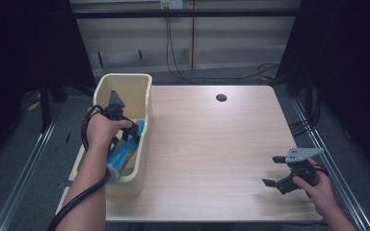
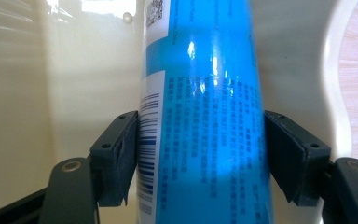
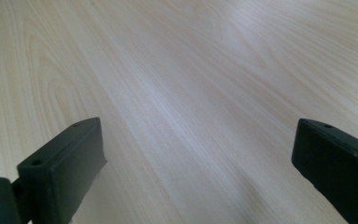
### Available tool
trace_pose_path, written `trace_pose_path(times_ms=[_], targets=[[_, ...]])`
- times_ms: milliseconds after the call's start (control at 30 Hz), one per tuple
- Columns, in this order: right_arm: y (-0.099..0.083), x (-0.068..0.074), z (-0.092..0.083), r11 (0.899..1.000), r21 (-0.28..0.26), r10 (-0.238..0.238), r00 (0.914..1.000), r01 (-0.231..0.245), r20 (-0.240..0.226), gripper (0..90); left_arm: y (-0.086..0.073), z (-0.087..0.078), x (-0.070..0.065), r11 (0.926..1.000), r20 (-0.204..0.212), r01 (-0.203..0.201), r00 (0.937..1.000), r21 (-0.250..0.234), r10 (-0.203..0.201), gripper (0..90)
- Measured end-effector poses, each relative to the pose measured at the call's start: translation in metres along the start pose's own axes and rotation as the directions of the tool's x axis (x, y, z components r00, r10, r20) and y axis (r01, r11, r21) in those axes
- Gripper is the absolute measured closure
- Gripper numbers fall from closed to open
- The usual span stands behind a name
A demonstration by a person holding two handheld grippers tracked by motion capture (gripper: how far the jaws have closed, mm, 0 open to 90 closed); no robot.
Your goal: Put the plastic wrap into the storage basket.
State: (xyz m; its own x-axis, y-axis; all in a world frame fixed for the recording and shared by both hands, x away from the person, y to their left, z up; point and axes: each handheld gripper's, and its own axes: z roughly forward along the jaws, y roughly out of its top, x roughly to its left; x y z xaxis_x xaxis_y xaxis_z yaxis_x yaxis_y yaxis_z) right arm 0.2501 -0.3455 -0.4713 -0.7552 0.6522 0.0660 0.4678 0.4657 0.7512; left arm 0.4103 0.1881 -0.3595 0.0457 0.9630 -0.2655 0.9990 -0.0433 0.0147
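On the left, we see our left tool (image 1: 134,131) squeezing the blue bottle (image 1: 124,153) from both sides, inside the cream tub (image 1: 144,125). On the right, our right tool (image 1: 273,170) hangs wide apart over the bare wooden surface (image 1: 212,154), far from the bottle.

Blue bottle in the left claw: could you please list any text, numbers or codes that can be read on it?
No text can be read word for word.
Blue bottle: columns of small print, too blurred to read.
White label strip: a barcode, digits illegible.
Top of the label: part of a QR code, no readable characters.
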Motion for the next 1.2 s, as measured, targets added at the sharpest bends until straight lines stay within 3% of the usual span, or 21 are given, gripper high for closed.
trace_pose_path(times_ms=[67, 100, 200, 433, 733, 867, 1033, 1067, 1200], targets=[[0.000, 0.000, 0.000, 1.000, 0.001, 0.000, 1.0000, 0.000, 0.000, 2.1, 0.000, -0.006, -0.002, 0.9986, -0.020, -0.006, 0.9998, -0.053, 0.005, 35.5], [0.000, 0.000, 0.000, 1.000, 0.000, 0.000, 1.0000, 0.000, 0.000, 2.1, 0.001, -0.011, -0.001, 0.9984, -0.015, -0.008, 0.9999, -0.056, 0.007, 37.0], [0.000, 0.000, 0.000, 1.000, 0.001, 0.000, 1.0000, 0.000, 0.001, 2.1, 0.000, -0.023, 0.001, 0.9986, 0.037, 0.002, 0.9993, -0.052, 0.000, 42.9], [0.000, 0.000, -0.001, 1.000, -0.001, -0.002, 1.0000, 0.002, 0.004, 2.1, -0.001, -0.025, -0.005, 0.9965, 0.043, -0.015, 0.9989, -0.082, 0.019, 34.5], [0.000, 0.000, -0.003, 1.000, -0.005, 0.001, 1.0000, -0.001, 0.002, 2.1, -0.002, -0.035, -0.021, 0.9879, 0.056, -0.081, 0.9944, -0.133, 0.089, 22.2], [0.000, 0.001, -0.003, 1.000, -0.005, 0.000, 1.0000, 0.000, 0.005, 2.1, -0.003, -0.040, -0.033, 0.9759, 0.076, -0.132, 0.9863, -0.174, 0.146, 15.9], [-0.003, 0.000, -0.008, 1.000, -0.010, 0.005, 0.9999, -0.005, 0.014, 2.1, -0.004, -0.042, -0.043, 0.9693, 0.102, -0.160, 0.9781, -0.186, 0.182, 12.0], [-0.004, 0.000, -0.010, 1.000, -0.014, 0.011, 0.9998, -0.011, 0.018, 2.1, -0.004, -0.042, -0.047, 0.9623, 0.096, -0.189, 0.9729, -0.196, 0.210, 11.6], [-0.005, -0.001, -0.012, 1.000, -0.022, 0.015, 0.9996, -0.015, 0.025, 2.1, -0.004, -0.042, -0.054, 0.9563, 0.103, -0.195, 0.9697, -0.218, 0.221, 10.0]])
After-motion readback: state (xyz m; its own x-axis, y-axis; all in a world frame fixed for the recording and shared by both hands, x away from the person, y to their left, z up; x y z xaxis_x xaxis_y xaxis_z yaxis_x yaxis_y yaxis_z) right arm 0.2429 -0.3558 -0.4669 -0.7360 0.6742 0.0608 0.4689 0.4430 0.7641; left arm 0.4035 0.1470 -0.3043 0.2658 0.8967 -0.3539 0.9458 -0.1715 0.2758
